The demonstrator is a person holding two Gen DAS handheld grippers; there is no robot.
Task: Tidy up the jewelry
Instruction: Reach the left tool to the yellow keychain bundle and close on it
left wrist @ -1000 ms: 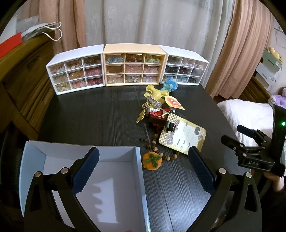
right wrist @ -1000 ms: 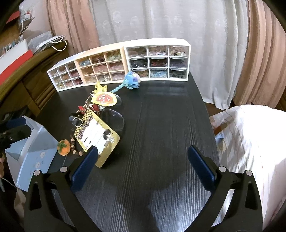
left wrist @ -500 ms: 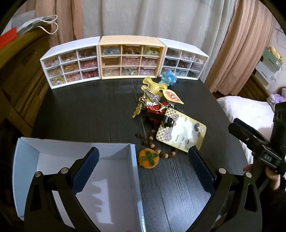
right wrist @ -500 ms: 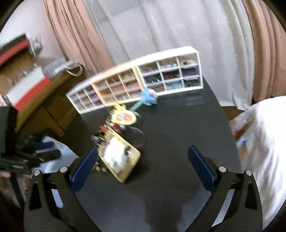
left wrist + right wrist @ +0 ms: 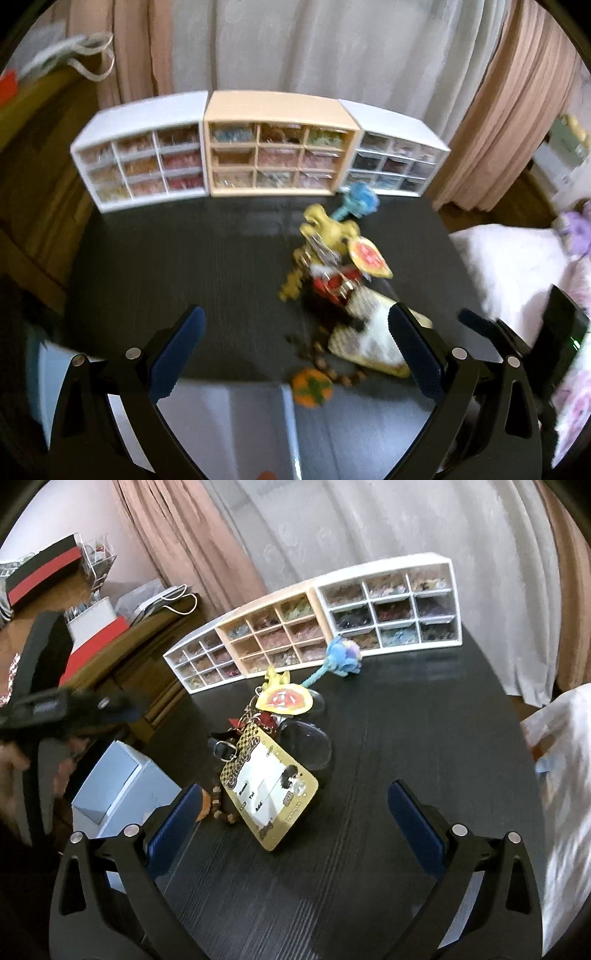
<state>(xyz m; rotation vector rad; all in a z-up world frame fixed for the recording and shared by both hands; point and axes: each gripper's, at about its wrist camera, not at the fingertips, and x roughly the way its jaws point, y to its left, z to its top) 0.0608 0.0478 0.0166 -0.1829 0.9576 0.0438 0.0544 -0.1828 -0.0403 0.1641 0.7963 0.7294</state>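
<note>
A heap of trinkets lies on the black table: a gold-edged card, a yellow and red tag, a blue pompom charm, a brown bead string and an orange pumpkin charm. A pale blue open box stands left of the heap. My left gripper hangs open over the box's far edge. My right gripper is open just short of the card, holding nothing.
Three drawer units stand in a row at the table's back: white, beige and white, with drawers full of beads. A wooden cabinet is on the left, a white bed on the right, and curtains behind.
My left gripper has moved forward over the box toward the heap. My right gripper has swung left and now faces the card; the other gripper and a hand show at its left edge.
</note>
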